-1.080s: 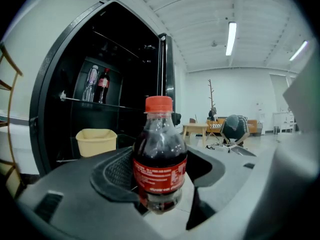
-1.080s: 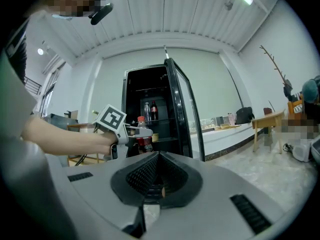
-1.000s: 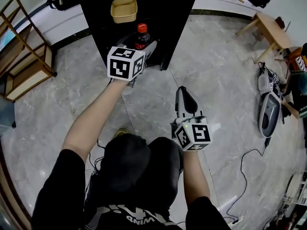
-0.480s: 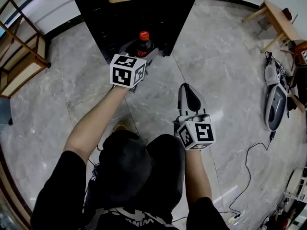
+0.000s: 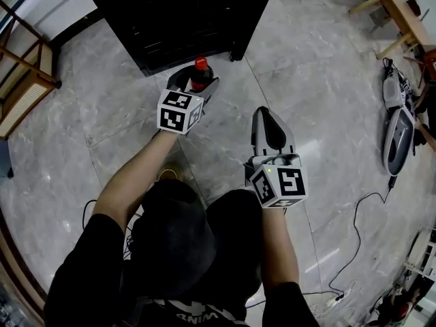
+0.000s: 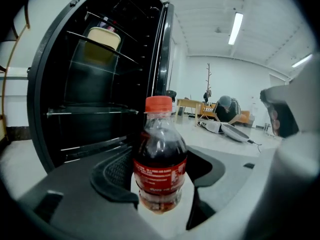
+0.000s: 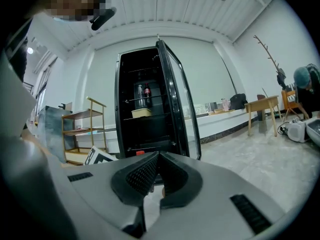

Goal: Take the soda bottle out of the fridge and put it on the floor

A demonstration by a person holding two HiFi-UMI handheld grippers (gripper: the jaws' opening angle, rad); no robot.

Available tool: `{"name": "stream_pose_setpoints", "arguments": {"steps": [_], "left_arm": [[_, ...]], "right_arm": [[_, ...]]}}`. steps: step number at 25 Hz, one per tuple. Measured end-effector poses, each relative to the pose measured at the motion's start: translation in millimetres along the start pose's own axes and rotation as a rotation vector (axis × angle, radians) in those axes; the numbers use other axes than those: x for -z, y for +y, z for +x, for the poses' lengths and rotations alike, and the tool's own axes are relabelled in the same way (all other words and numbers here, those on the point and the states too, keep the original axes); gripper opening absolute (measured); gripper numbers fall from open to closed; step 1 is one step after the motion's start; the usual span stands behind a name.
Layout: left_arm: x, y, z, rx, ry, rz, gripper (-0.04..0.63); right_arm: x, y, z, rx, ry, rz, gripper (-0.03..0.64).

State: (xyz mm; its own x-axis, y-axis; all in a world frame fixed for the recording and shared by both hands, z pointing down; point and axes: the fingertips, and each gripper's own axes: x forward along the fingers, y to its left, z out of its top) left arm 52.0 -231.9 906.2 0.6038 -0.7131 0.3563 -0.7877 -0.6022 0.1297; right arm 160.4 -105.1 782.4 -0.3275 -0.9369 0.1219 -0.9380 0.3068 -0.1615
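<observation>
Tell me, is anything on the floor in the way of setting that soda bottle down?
Nothing visible. The left gripper holds the soda bottle in its jaws just in front of the fridge, and the marble floor beneath it looks bare.

The soda bottle (image 6: pixel 159 156), dark cola under a red cap and red label, stands upright, clamped in the left gripper (image 6: pixel 161 176), just outside the open black fridge (image 6: pixel 75 124).

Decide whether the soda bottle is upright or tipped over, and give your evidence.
Upright: the soda bottle has its red cap straight above its body, which is clamped in the left gripper, outside the fridge.
</observation>
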Motion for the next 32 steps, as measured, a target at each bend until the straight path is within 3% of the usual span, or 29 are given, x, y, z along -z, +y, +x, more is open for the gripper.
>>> {"name": "stream_pose_setpoints", "arguments": {"steps": [6, 13, 32], "left_arm": [[55, 1, 12, -0.004, 0.022, -0.009, 0.302], [98, 0, 22, -0.011, 0.034, 0.040, 0.302], [161, 4, 35, -0.051, 0.032, 0.030, 0.302]], "right_arm": [[17, -3, 4, -0.003, 0.022, 0.025, 0.020], [30, -6, 2, -0.016, 0.054, 0.047, 0.020], [41, 0, 5, -0.020, 0.079, 0.062, 0.020]]}}
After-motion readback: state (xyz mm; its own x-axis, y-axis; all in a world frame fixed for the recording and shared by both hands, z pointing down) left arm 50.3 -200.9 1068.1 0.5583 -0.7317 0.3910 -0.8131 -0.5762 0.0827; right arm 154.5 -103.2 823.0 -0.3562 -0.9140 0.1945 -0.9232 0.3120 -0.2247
